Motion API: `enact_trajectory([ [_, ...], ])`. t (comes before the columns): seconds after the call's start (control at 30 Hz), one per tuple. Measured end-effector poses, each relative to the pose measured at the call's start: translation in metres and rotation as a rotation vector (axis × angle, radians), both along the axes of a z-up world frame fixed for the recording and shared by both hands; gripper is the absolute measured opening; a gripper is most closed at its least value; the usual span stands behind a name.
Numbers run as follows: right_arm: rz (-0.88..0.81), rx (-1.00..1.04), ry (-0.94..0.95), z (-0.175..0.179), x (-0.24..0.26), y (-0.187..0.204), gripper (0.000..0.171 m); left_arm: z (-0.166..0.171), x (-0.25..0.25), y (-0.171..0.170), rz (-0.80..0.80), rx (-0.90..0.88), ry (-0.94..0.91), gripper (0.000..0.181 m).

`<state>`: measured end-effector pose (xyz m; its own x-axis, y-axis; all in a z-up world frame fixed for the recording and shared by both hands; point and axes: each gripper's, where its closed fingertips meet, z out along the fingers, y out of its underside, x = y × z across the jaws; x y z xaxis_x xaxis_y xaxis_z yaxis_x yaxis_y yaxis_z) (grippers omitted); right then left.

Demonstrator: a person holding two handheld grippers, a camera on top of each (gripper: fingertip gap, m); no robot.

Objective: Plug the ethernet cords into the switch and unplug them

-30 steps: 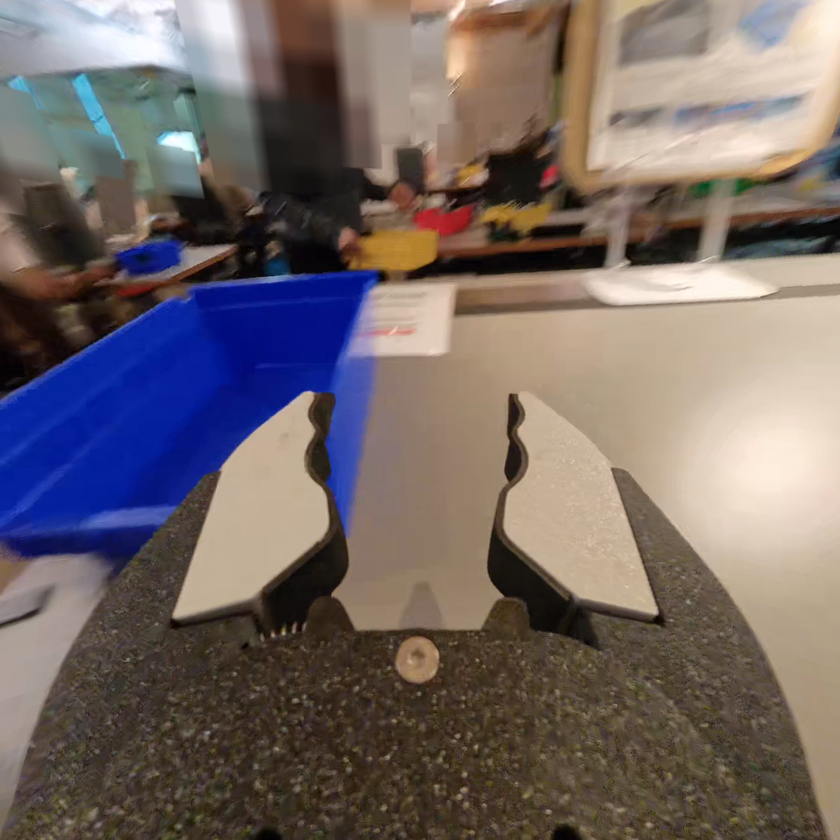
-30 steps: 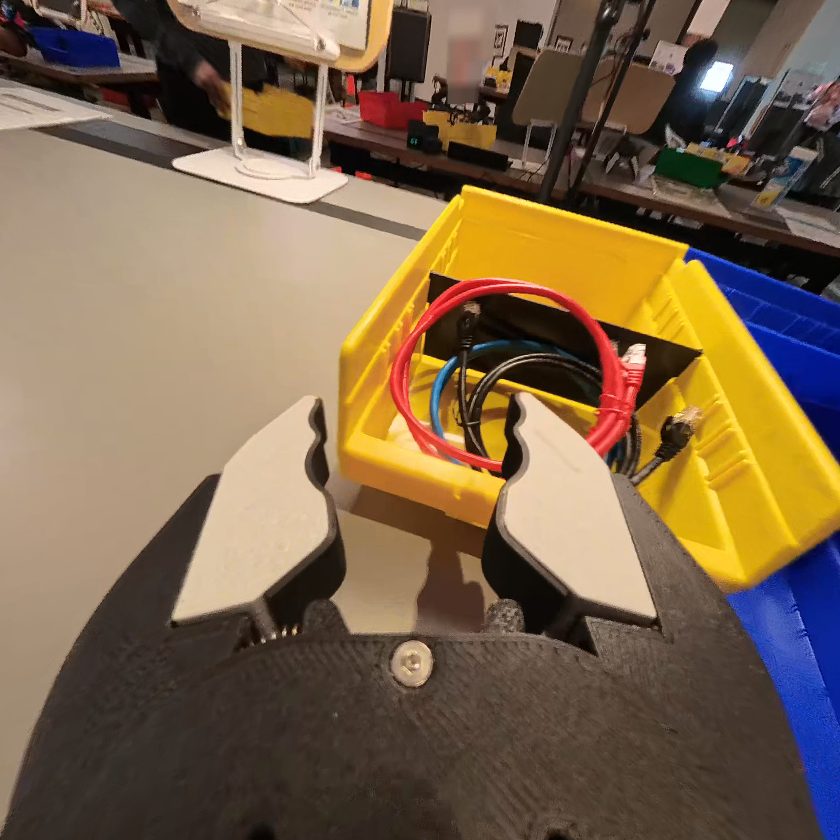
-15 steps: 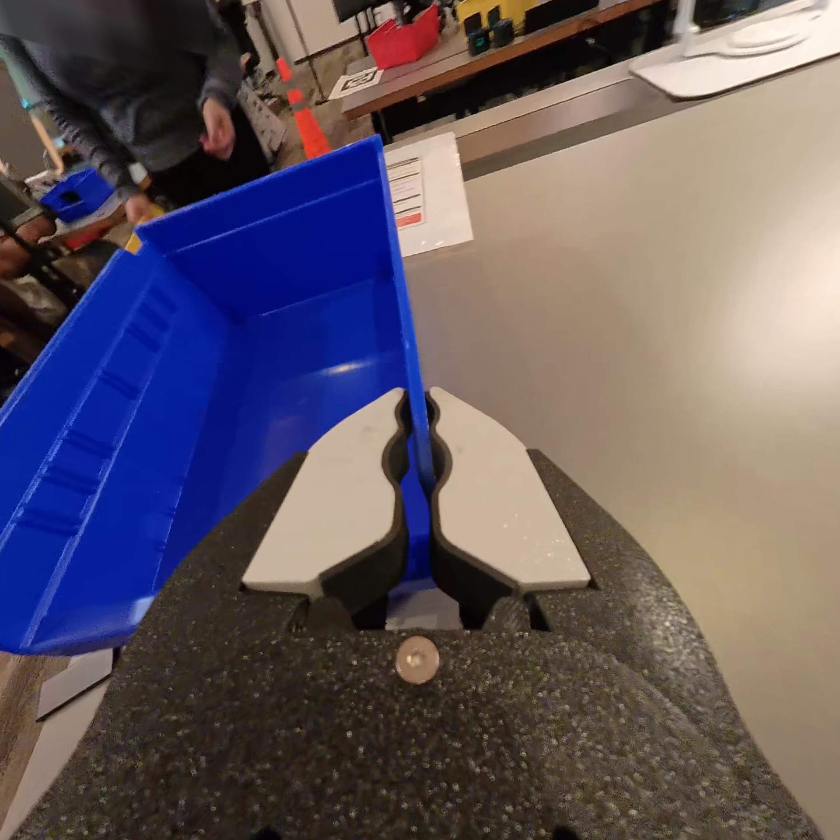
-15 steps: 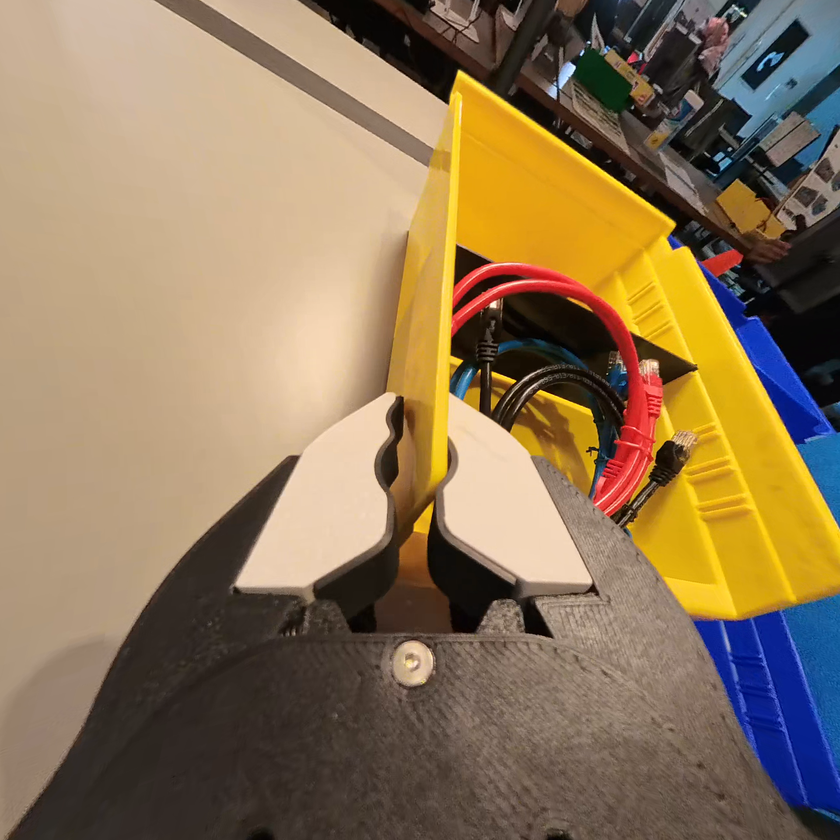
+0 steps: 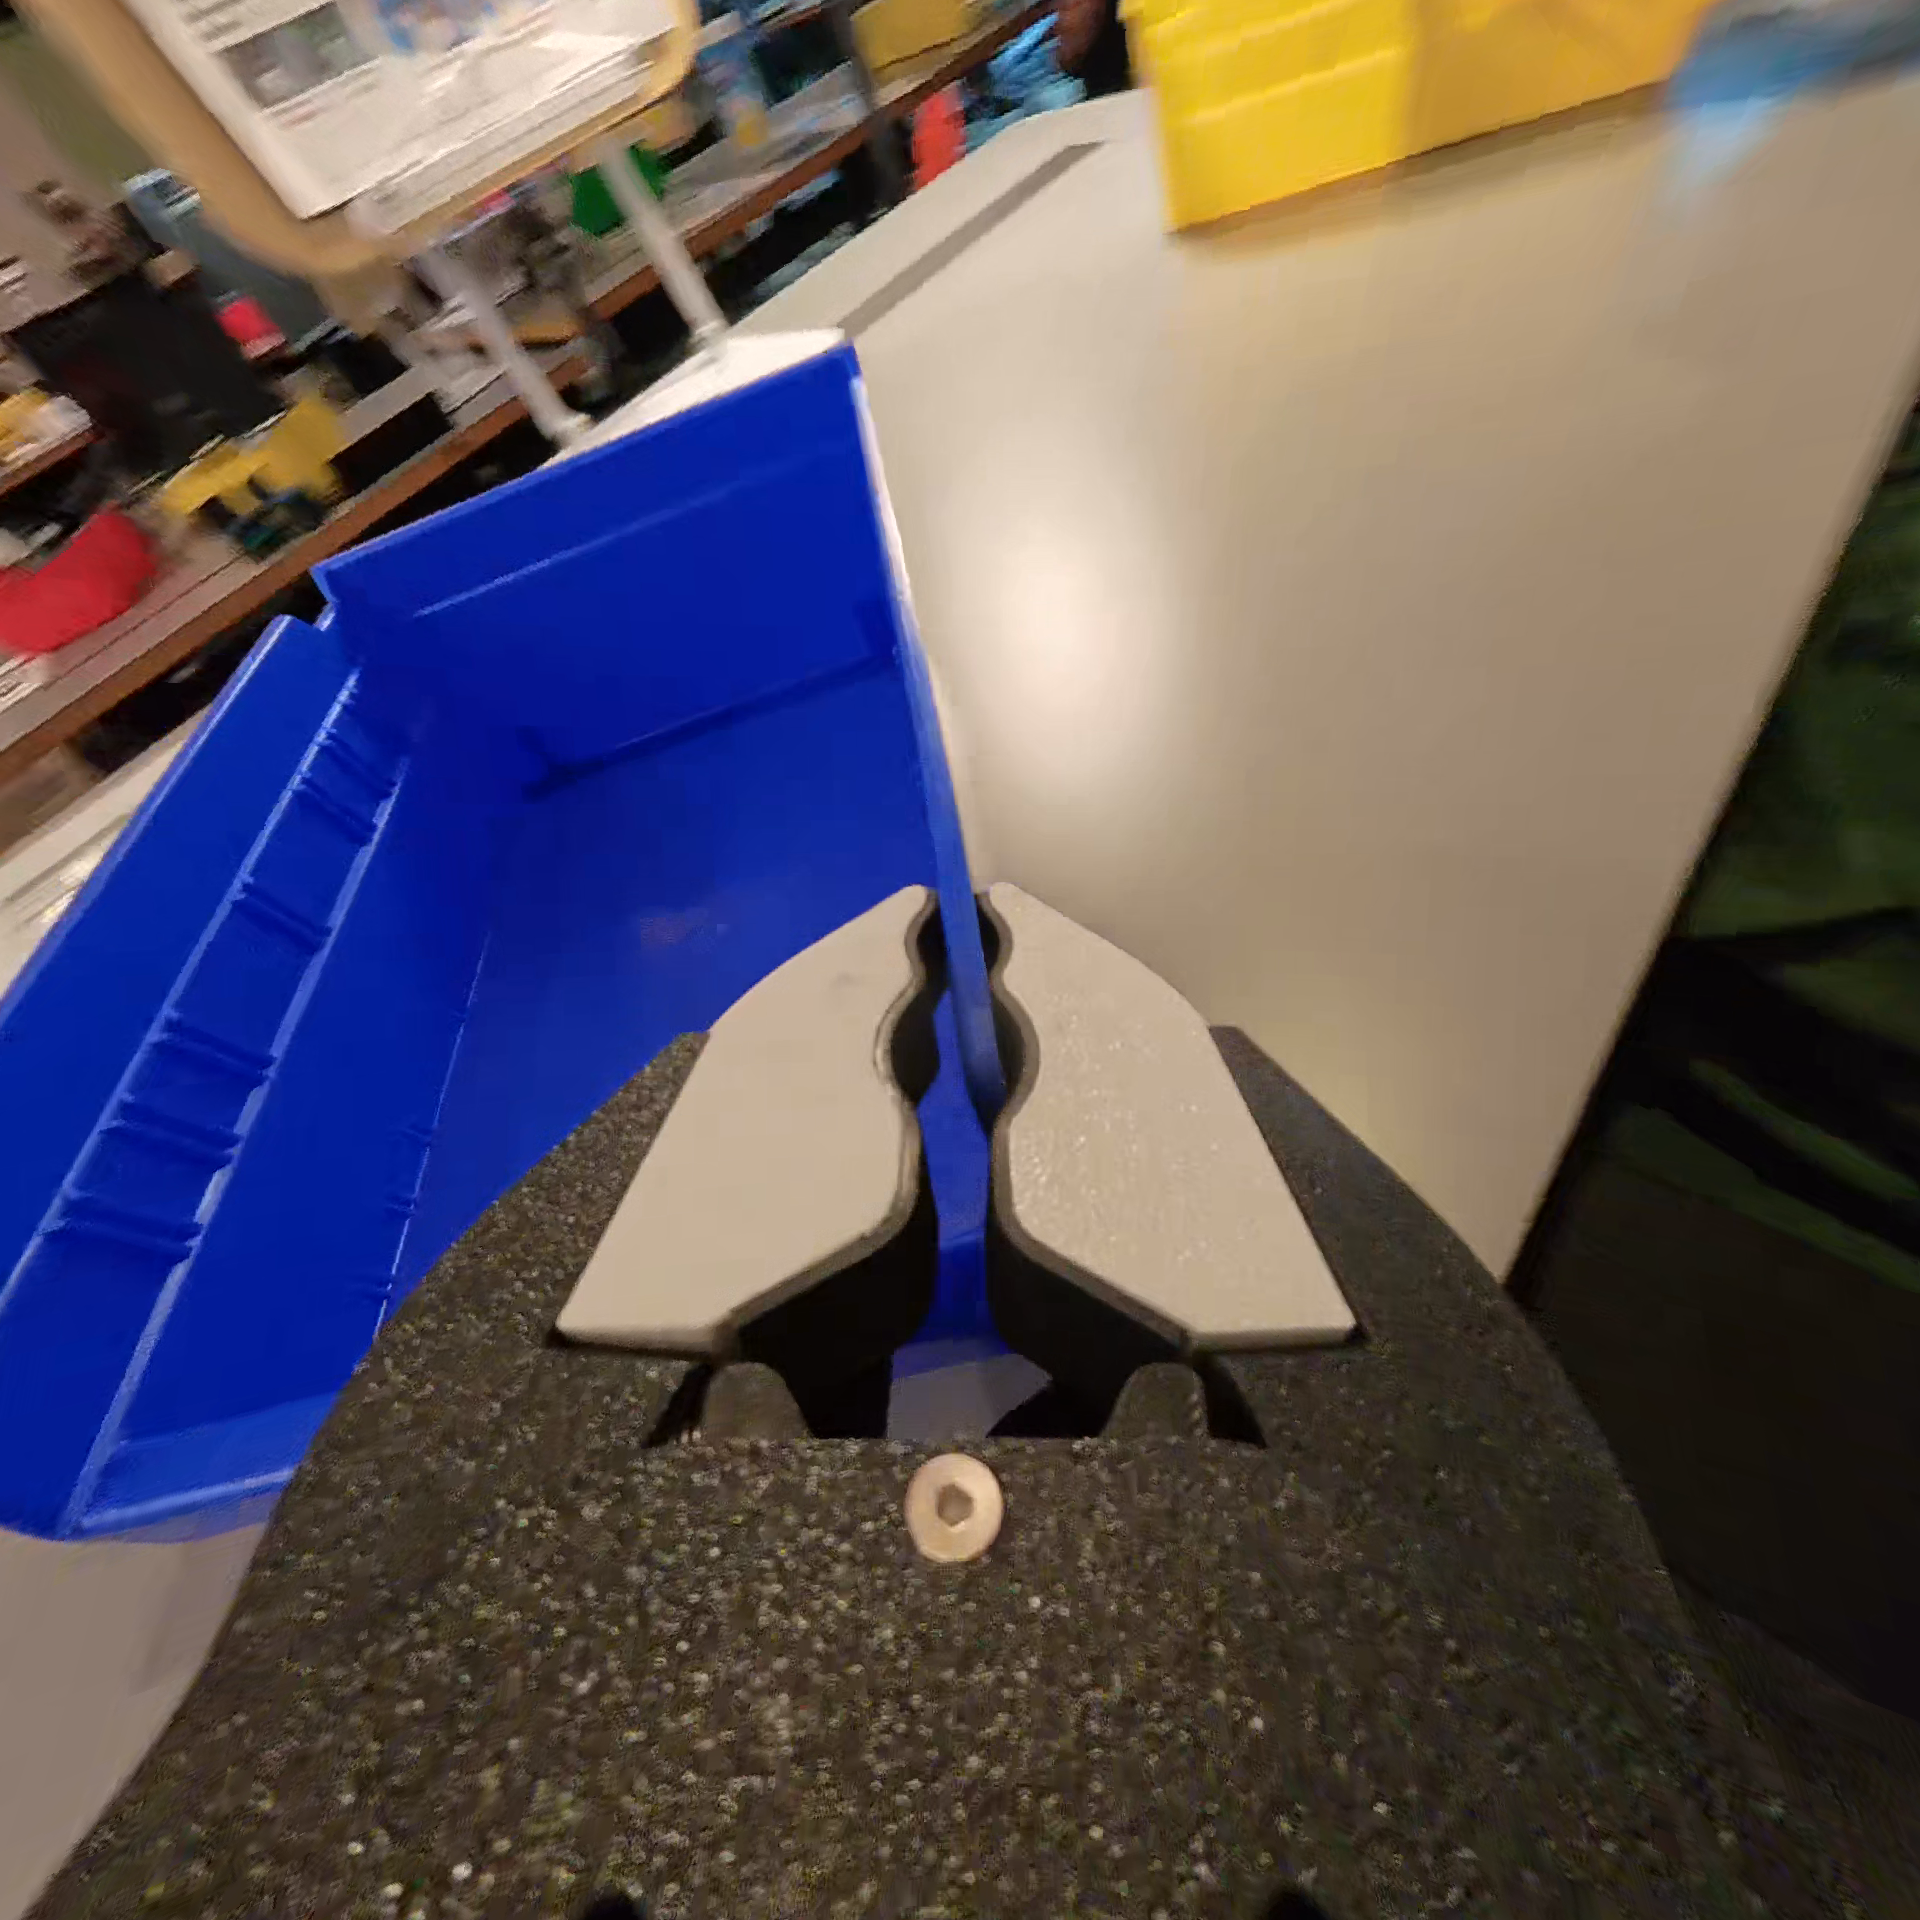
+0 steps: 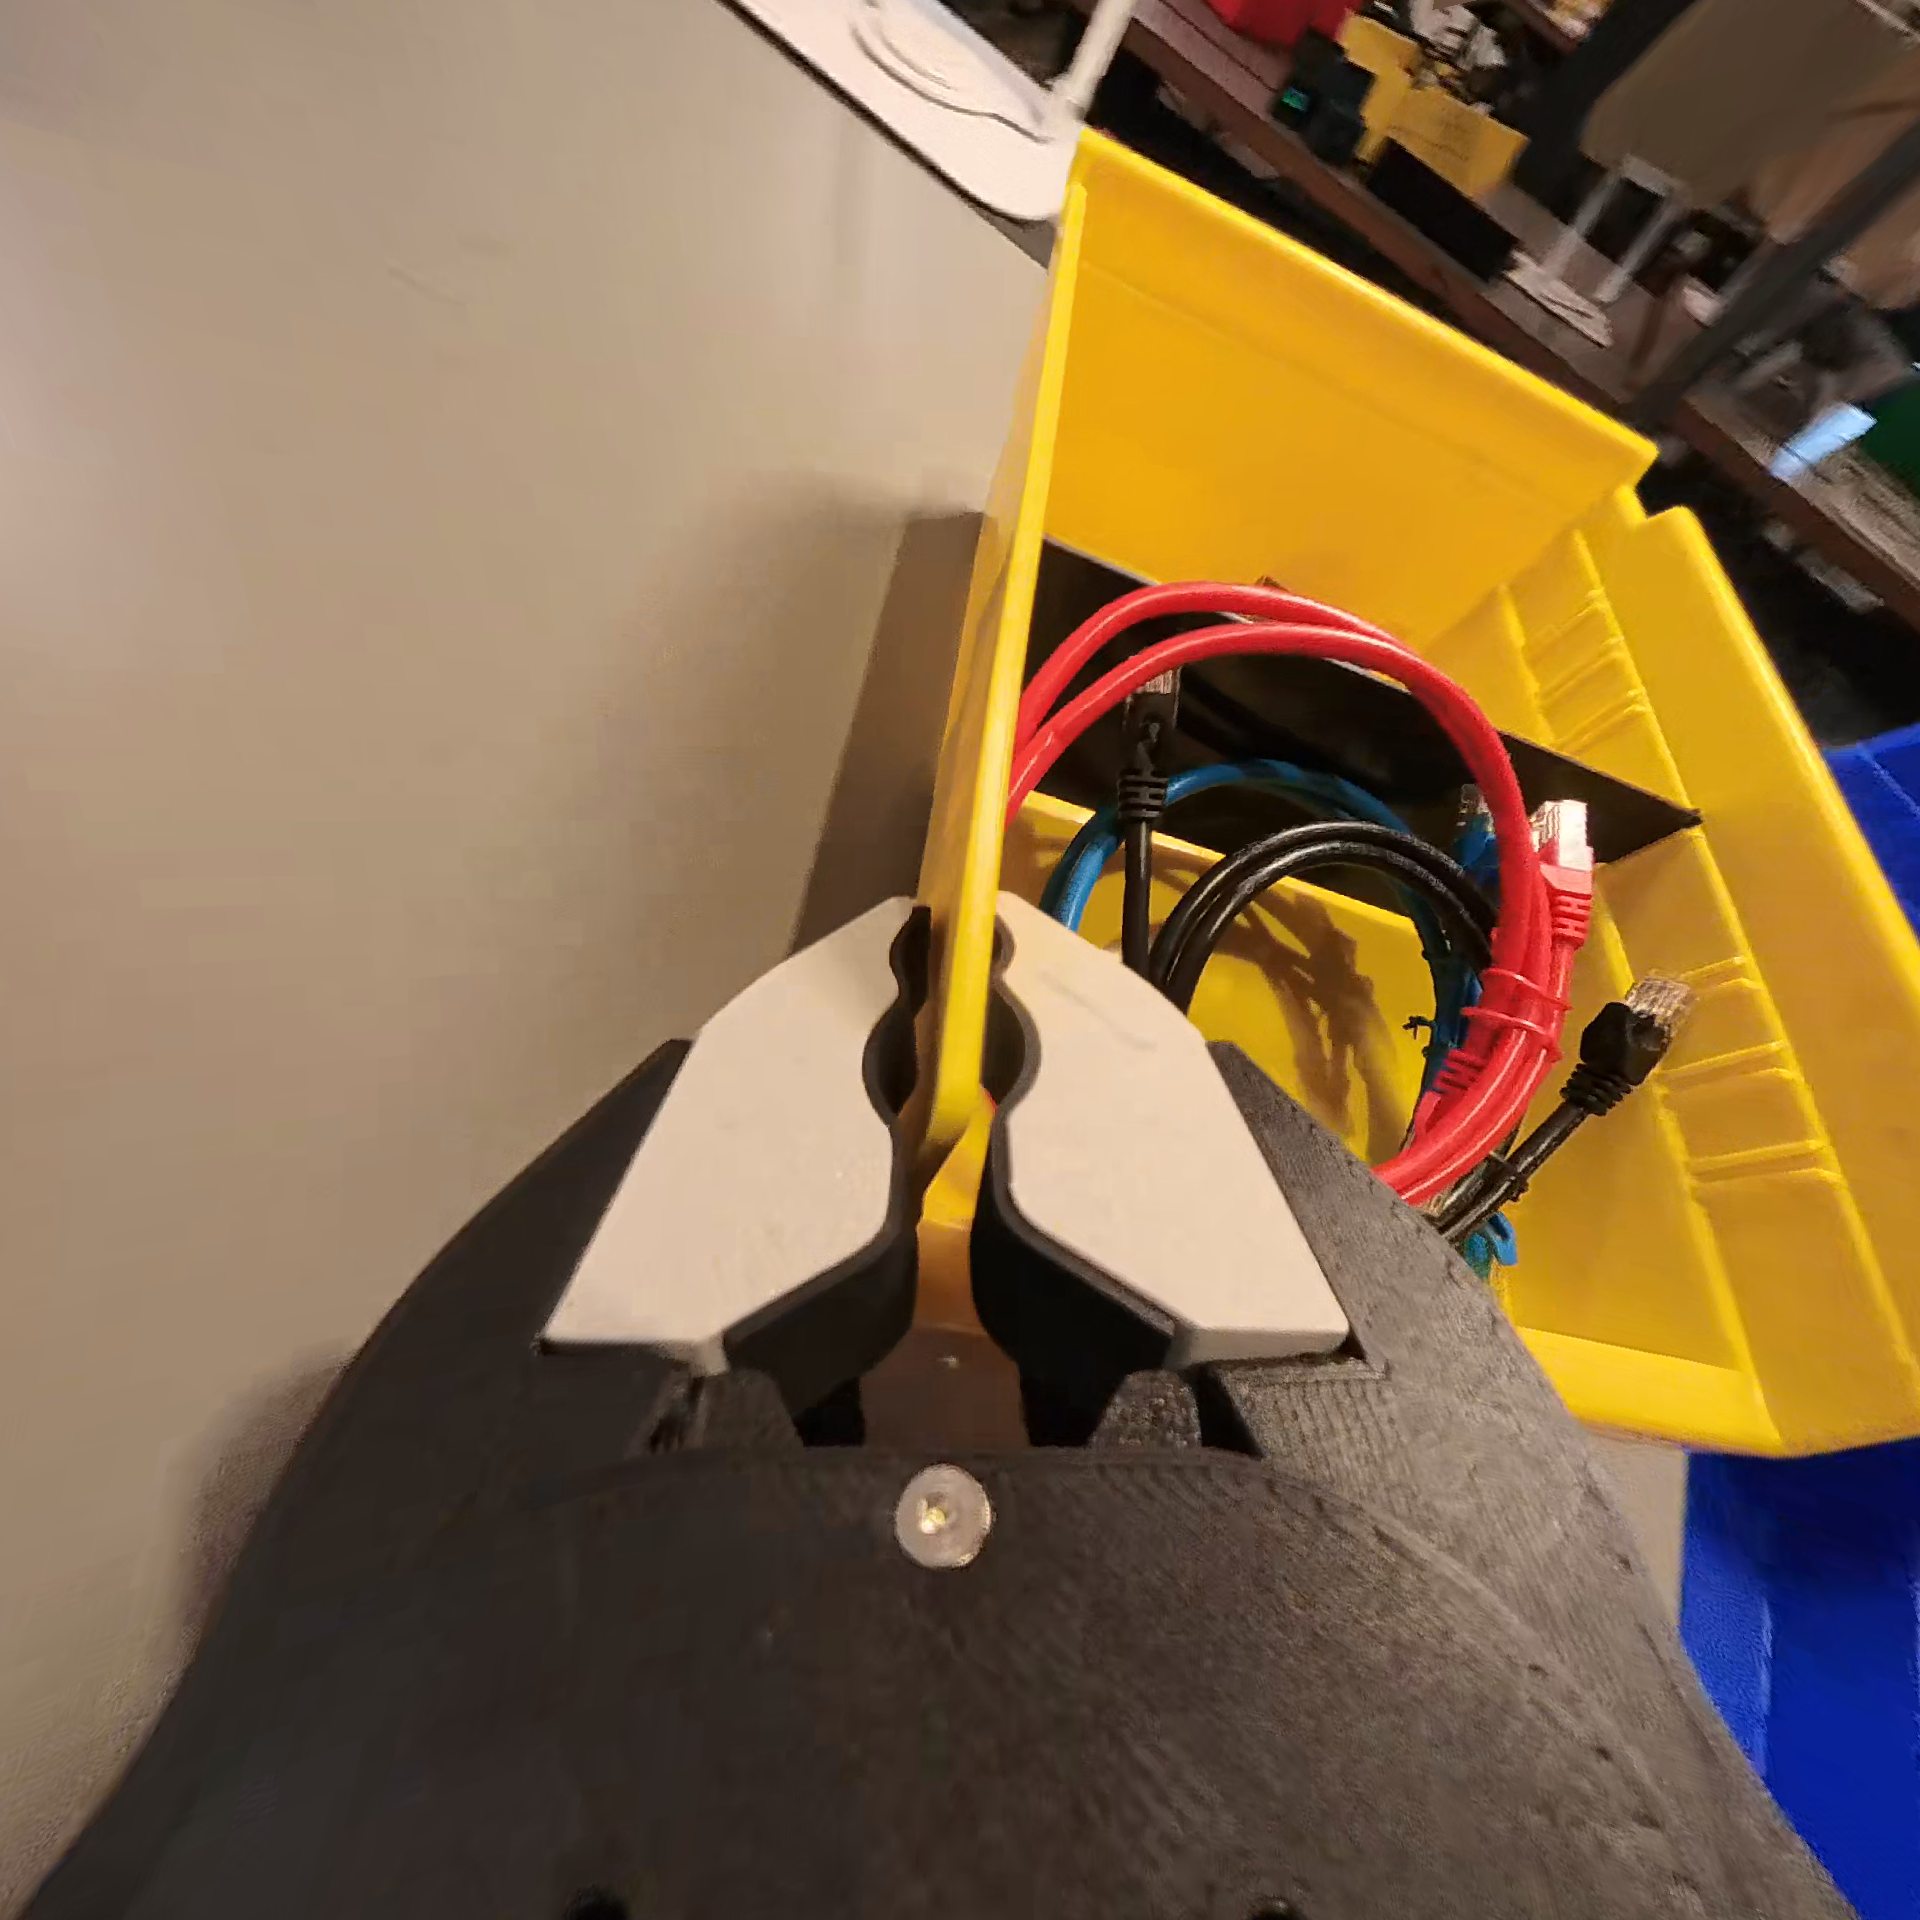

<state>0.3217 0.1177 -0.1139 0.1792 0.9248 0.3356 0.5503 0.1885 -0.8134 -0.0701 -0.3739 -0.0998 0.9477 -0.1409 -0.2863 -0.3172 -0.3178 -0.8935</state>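
Grey tabletop carried both bins: the left gripper was clenched on the right wall of an empty blue bin, the right gripper on the left wall of a yellow bin. Inside the yellow bin lay coiled red, blue and black ethernet cords before a black panel, possibly the switch; cluttered workbenches blurred beyond.

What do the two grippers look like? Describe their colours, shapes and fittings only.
The left gripper has a black body with a speckled, grainy surface; the right gripper has a smoother black body with fine printed ridges. Each carries two flat light-grey fingers backed in black, with wavy, scalloped inner edges, and one silver screw centred below them. No cables, markings or sleeves show.
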Motion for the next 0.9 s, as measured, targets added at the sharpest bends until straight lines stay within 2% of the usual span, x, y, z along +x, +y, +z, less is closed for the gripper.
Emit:
enact_trajectory([
  [0.23,0.352,-0.064,-0.024,-0.001,-0.051,-0.032,0.007,0.0,0.073,0.025,-0.448,0.012,-0.042,0.004],
  [0.43,0.593,-0.089,-0.047,-0.002,-0.113,-0.06,0.007,0.0,0.126,0.043,-0.73,-0.002,-0.061,0.004],
  [0.7,0.824,-0.073,-0.048,-0.002,-0.209,-0.112,0.007,0.001,0.189,0.068,-0.963,0.013,-0.062,0.004],
  [0.9,0.97,-0.062,-0.04,-0.002,-0.249,-0.152,0.006,0.001,0.222,0.087,-1.015,0.019,-0.063,0.004],
])
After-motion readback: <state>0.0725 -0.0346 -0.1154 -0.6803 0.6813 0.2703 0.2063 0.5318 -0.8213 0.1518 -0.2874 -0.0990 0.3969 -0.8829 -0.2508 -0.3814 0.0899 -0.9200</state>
